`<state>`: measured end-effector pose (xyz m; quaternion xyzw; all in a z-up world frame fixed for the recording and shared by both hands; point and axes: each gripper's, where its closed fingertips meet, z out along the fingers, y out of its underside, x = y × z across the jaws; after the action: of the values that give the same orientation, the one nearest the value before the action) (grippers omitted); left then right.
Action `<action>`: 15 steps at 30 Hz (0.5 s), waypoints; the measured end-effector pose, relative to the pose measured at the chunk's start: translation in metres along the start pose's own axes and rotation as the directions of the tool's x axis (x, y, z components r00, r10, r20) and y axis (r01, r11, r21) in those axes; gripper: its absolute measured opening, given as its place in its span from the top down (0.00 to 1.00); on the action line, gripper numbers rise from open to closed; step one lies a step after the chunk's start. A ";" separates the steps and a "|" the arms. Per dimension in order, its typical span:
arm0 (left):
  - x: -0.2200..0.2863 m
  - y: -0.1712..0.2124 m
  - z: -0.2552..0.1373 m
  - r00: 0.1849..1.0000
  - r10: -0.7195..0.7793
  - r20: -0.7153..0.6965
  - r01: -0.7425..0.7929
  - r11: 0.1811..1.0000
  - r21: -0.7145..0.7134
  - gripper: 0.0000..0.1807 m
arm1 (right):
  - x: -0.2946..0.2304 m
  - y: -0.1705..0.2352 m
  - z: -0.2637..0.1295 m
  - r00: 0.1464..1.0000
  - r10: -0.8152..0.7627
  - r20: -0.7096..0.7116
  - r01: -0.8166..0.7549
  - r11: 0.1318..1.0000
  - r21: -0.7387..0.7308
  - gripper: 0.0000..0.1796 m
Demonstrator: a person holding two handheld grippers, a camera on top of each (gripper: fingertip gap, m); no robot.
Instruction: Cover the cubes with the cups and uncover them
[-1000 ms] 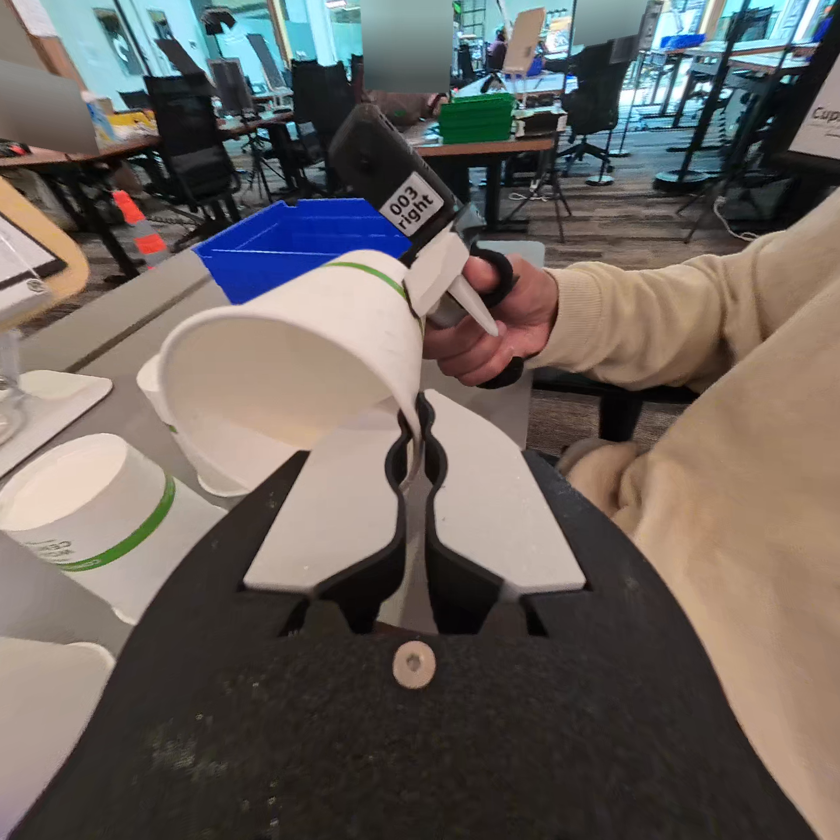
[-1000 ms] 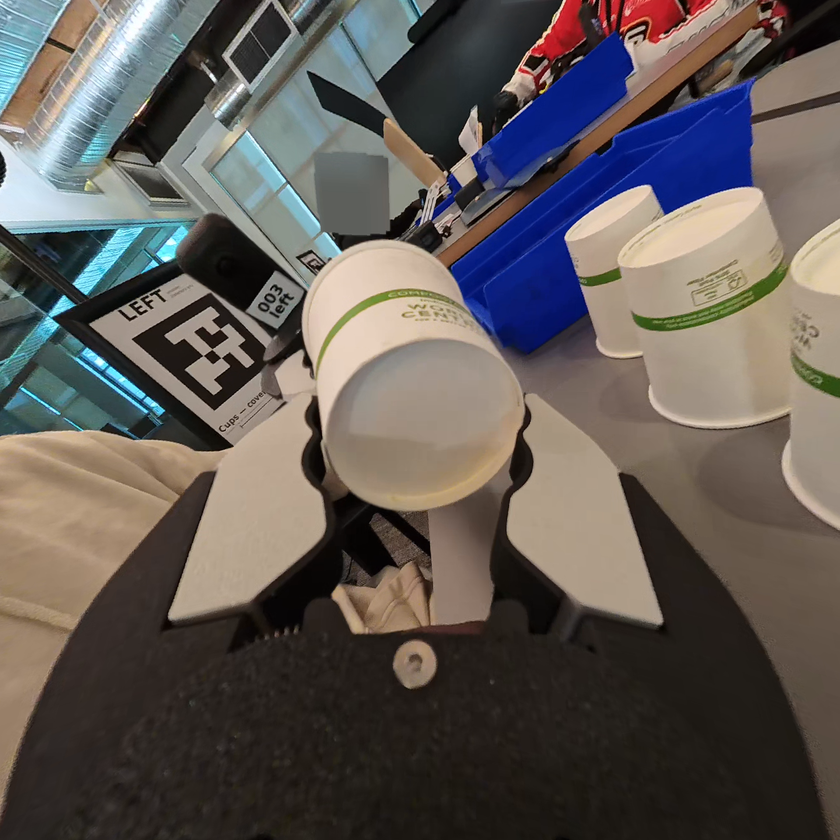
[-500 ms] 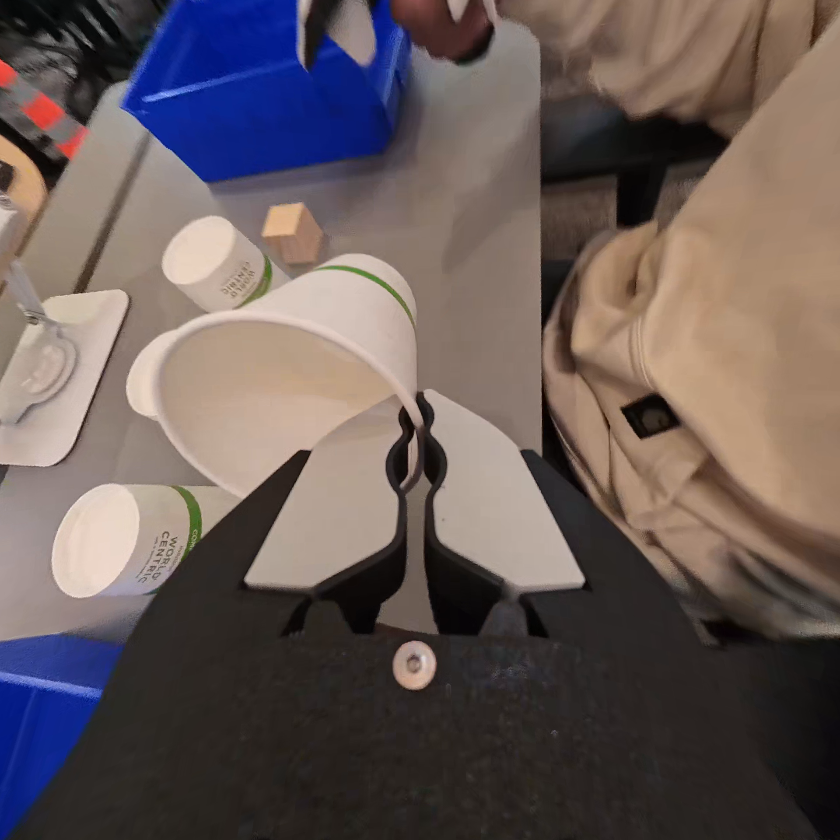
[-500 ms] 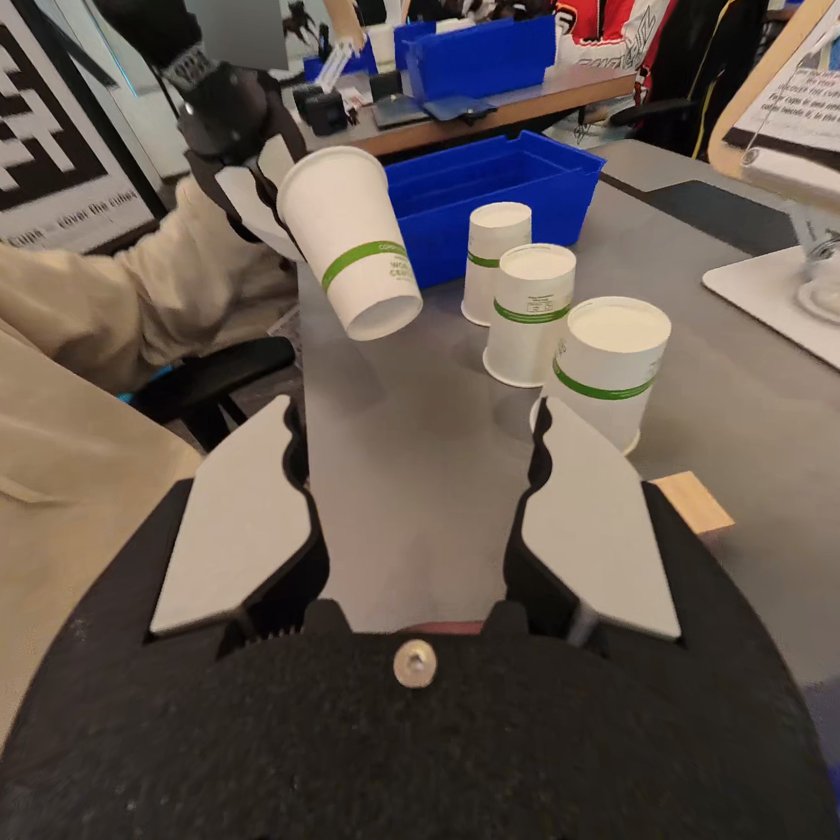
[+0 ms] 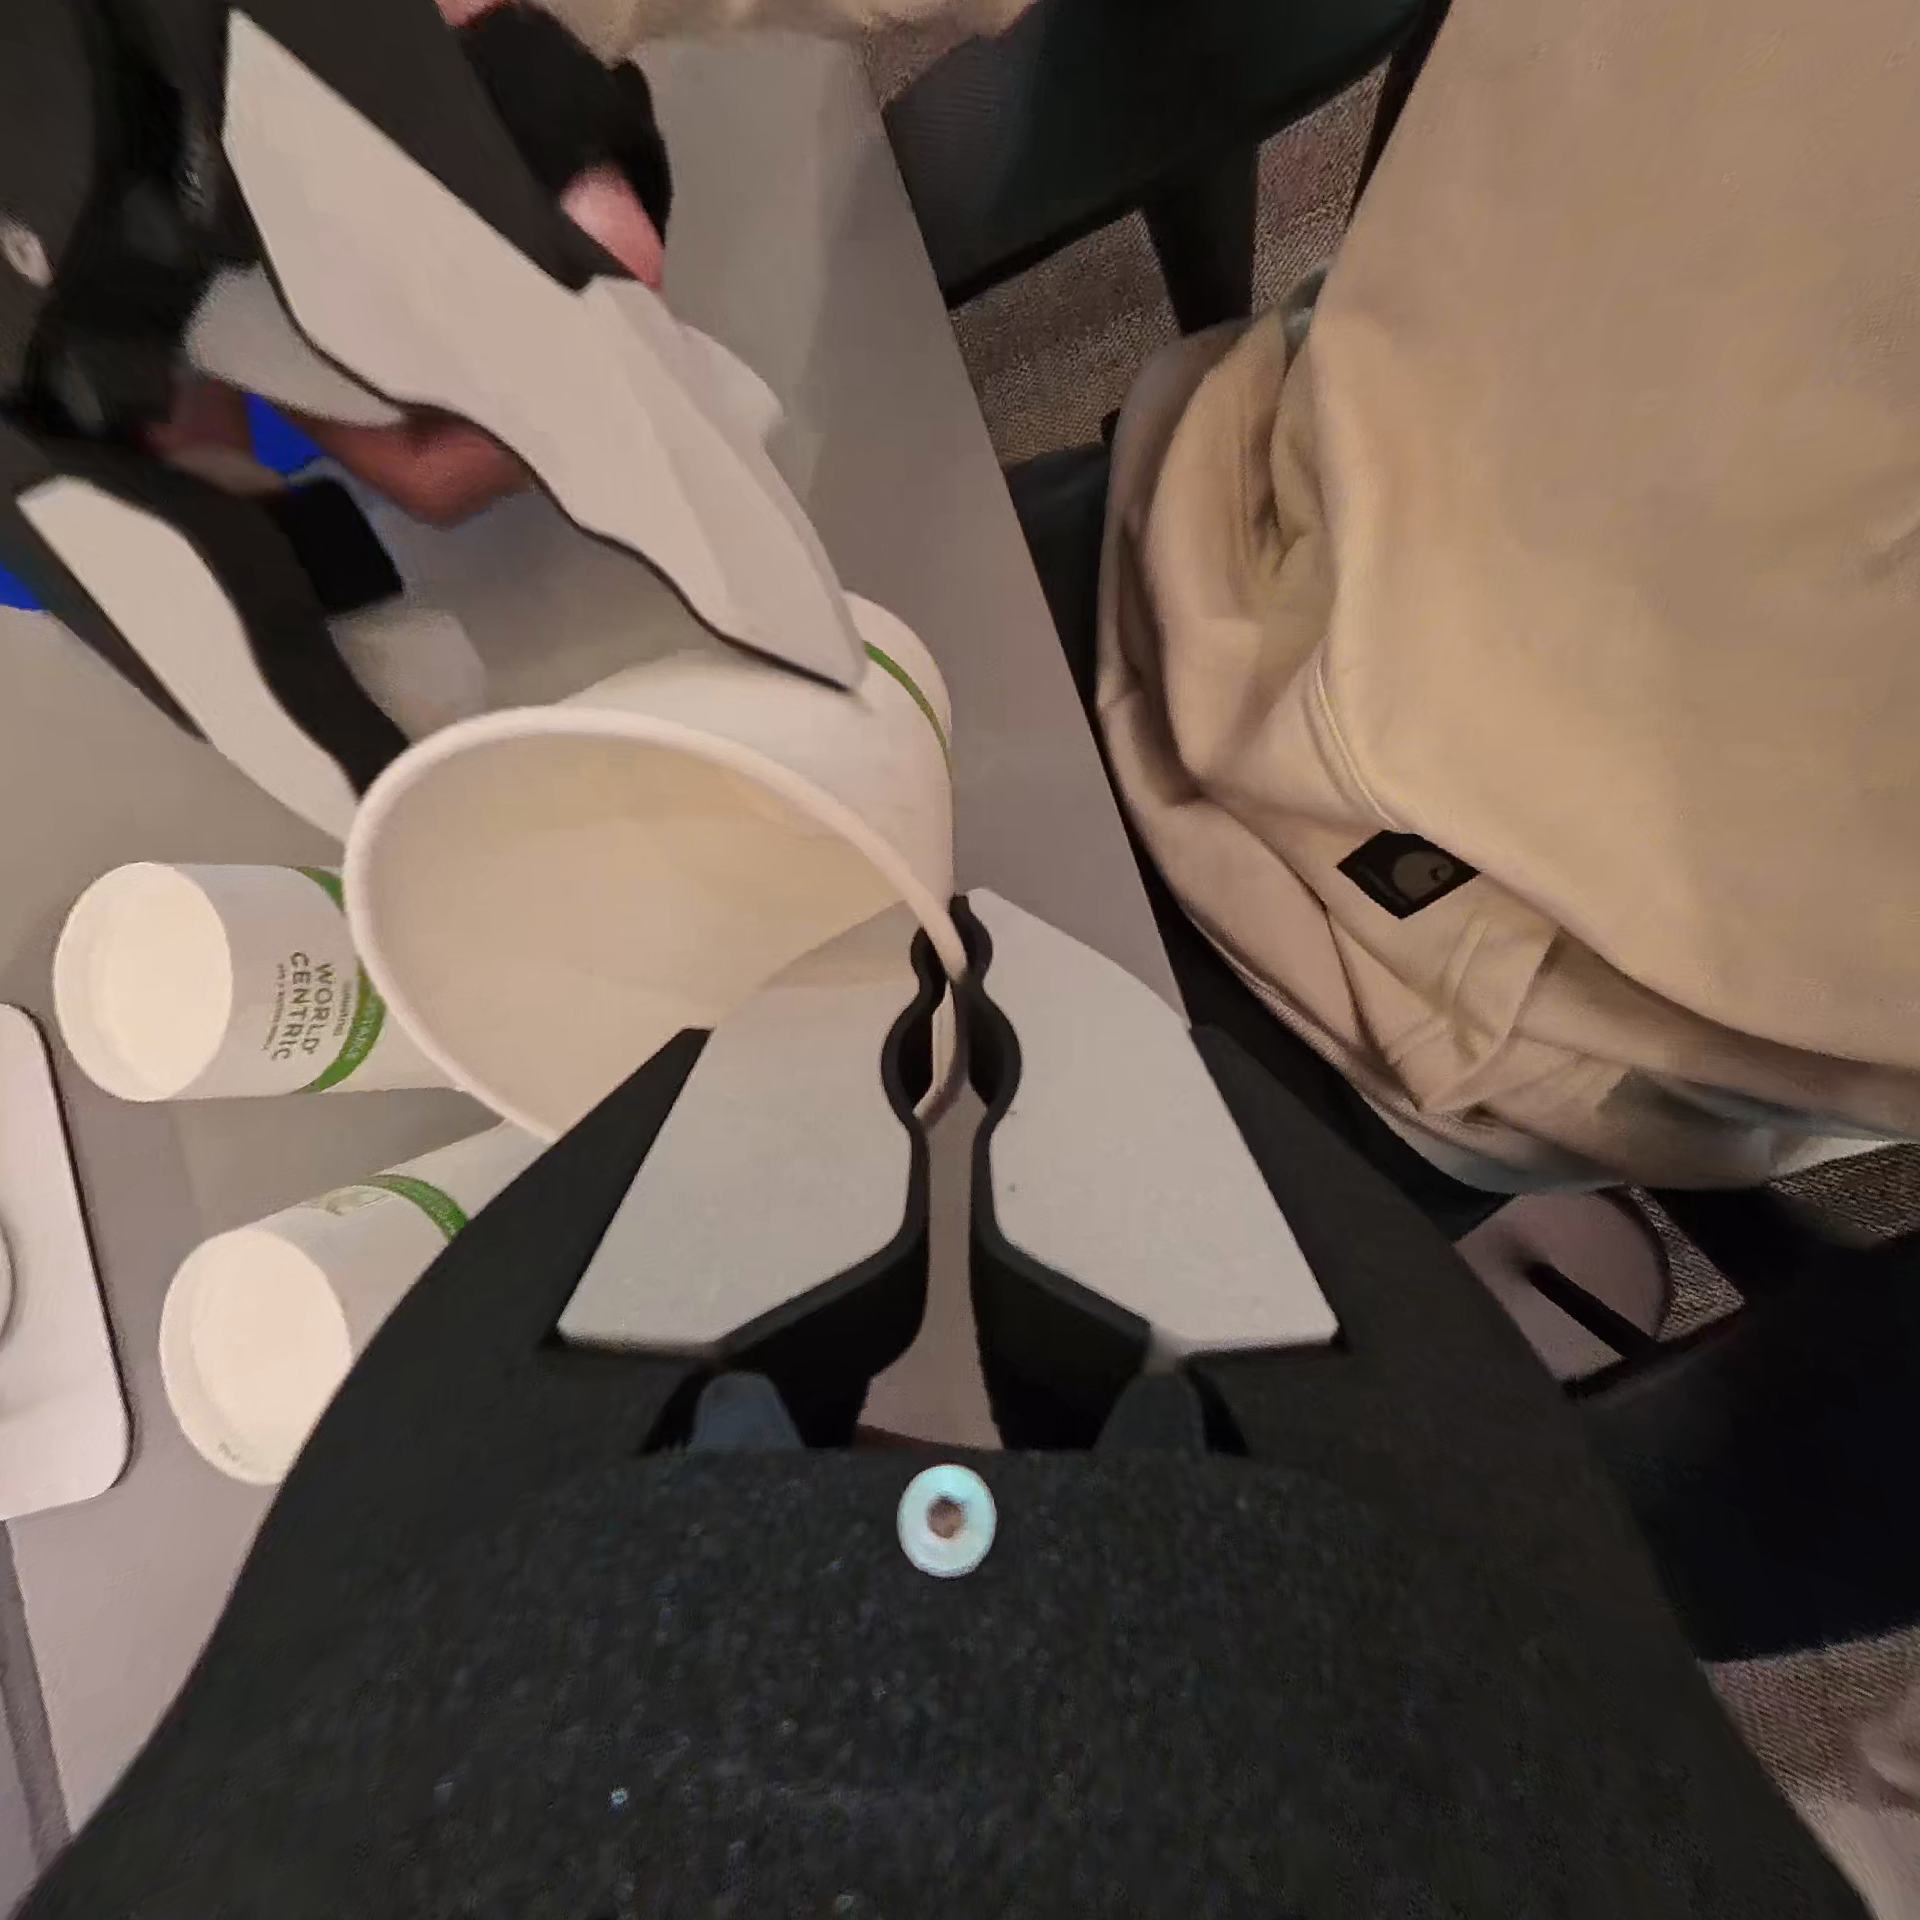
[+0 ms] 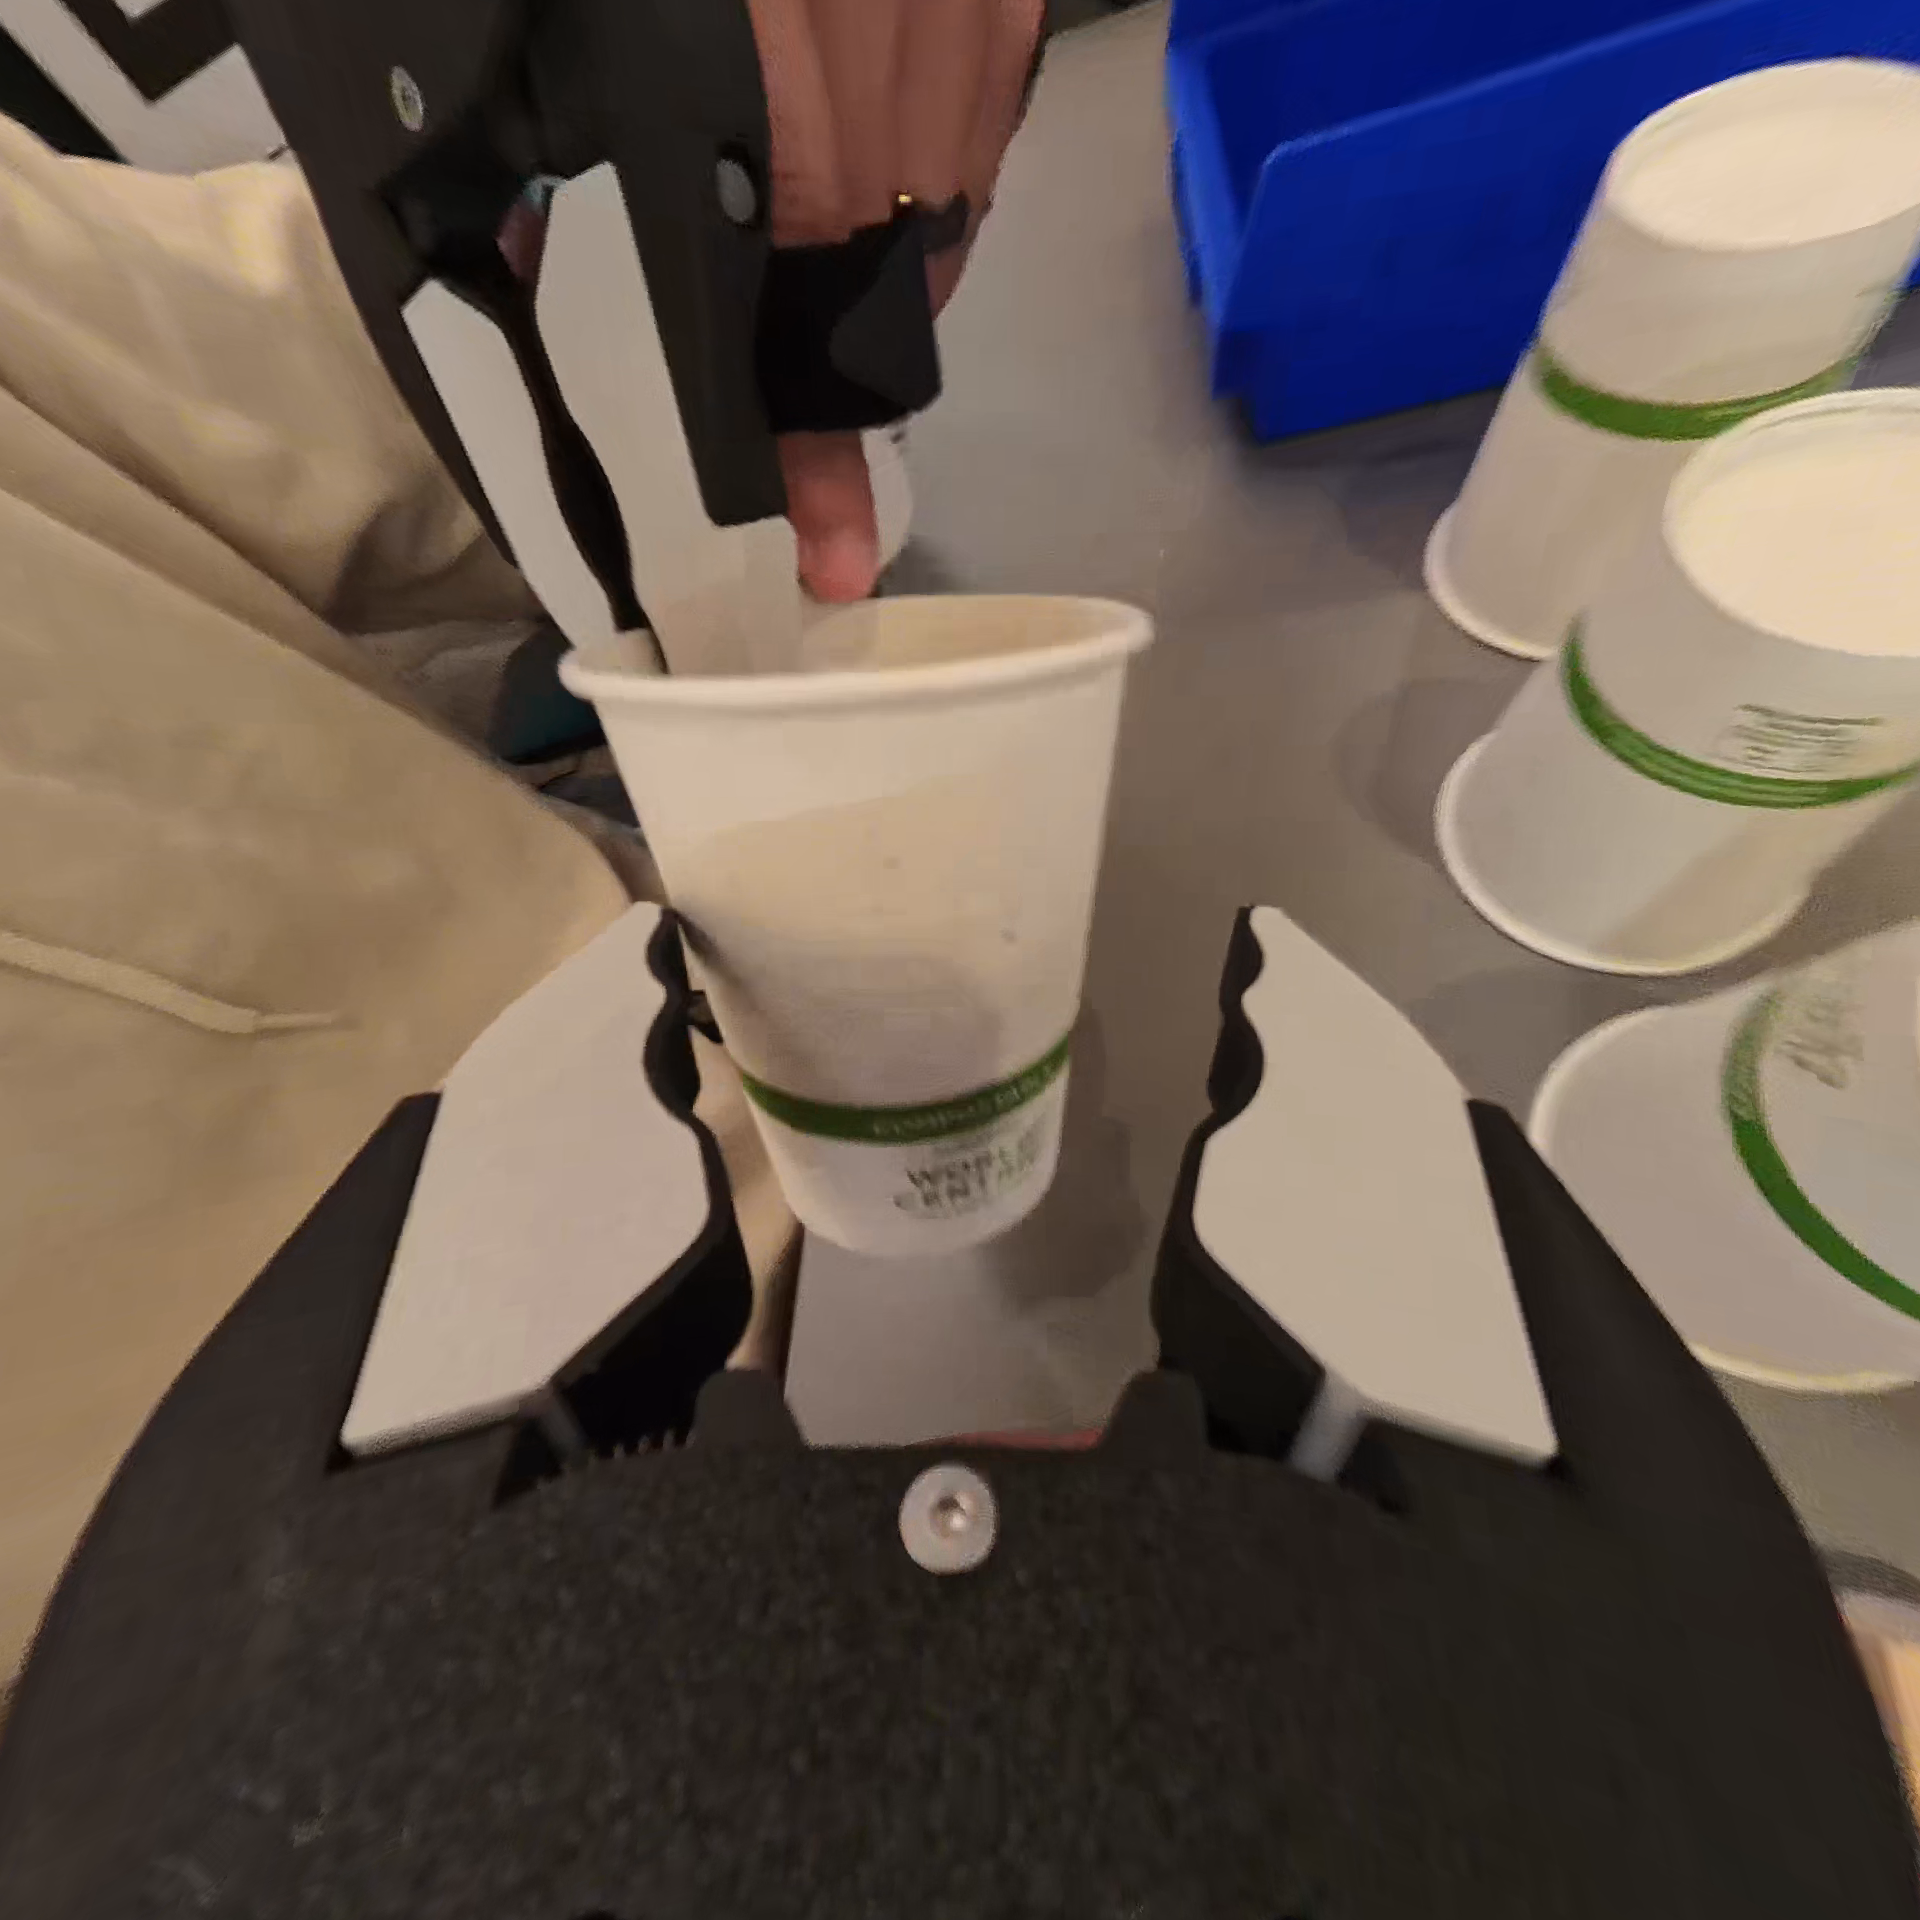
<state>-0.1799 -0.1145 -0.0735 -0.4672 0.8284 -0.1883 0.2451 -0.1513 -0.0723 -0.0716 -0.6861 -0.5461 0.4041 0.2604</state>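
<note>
My left gripper (image 5: 951,925) is shut on the rim of a white paper cup (image 5: 644,894) with a green band and holds it in the air. In the right wrist view the cup (image 6: 883,883) hangs mouth up from the left gripper (image 6: 634,623) above the grey table (image 6: 1195,561). My right gripper (image 6: 951,925) is open, with a finger on each side of the cup's lower half. Its left finger (image 6: 582,1164) is at the cup's wall and its right finger (image 6: 1351,1174) is apart from it. The right gripper (image 5: 592,743) also shows in the left wrist view. No cube shows clearly.
Three upside-down cups (image 6: 1704,727) stand to the right on the table, and two of them (image 5: 208,982) show in the left wrist view. A blue bin (image 6: 1455,208) is behind them. A white pad (image 5: 52,1268) lies at the left edge. The person's beige sleeve (image 5: 1558,623) is close by.
My right gripper let go of the cup's base, drew back, and now stands open around the cup again. My left gripper kept its hold on the rim and tilted down over the table.
</note>
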 end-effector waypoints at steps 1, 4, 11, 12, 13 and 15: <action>-0.001 0.000 0.003 1.000 0.005 0.004 -0.005 1.000 -0.005 1.00 | -0.002 0.000 0.005 1.000 -0.003 0.021 0.003 1.000 -0.010 0.49; 0.002 0.002 0.011 1.000 0.000 -0.026 0.000 1.000 -0.013 1.00 | -0.013 0.005 0.015 0.996 -0.008 0.089 0.013 0.999 -0.053 0.53; 0.004 0.006 0.017 1.000 0.001 -0.028 -0.002 0.999 -0.040 1.00 | -0.011 0.011 0.018 0.998 -0.022 0.065 0.026 0.998 -0.051 0.55; 0.003 0.005 0.017 1.000 -0.005 -0.024 0.004 0.999 -0.034 1.00 | -0.011 0.010 0.017 0.998 -0.022 0.061 0.025 0.999 -0.043 0.55; 0.002 0.004 0.016 1.000 -0.007 -0.016 0.007 1.000 -0.029 1.00 | -0.011 0.009 0.016 0.998 -0.024 0.056 0.026 0.999 -0.035 0.55; -0.002 0.003 0.015 1.000 -0.008 0.015 0.008 1.000 -0.020 0.99 | -0.009 0.008 0.013 0.999 -0.022 0.041 0.023 1.000 -0.017 0.55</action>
<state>-0.1722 -0.1123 -0.0872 -0.4745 0.8264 -0.1774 0.2460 -0.1585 -0.0837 -0.0824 -0.6736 -0.5625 0.4103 0.2479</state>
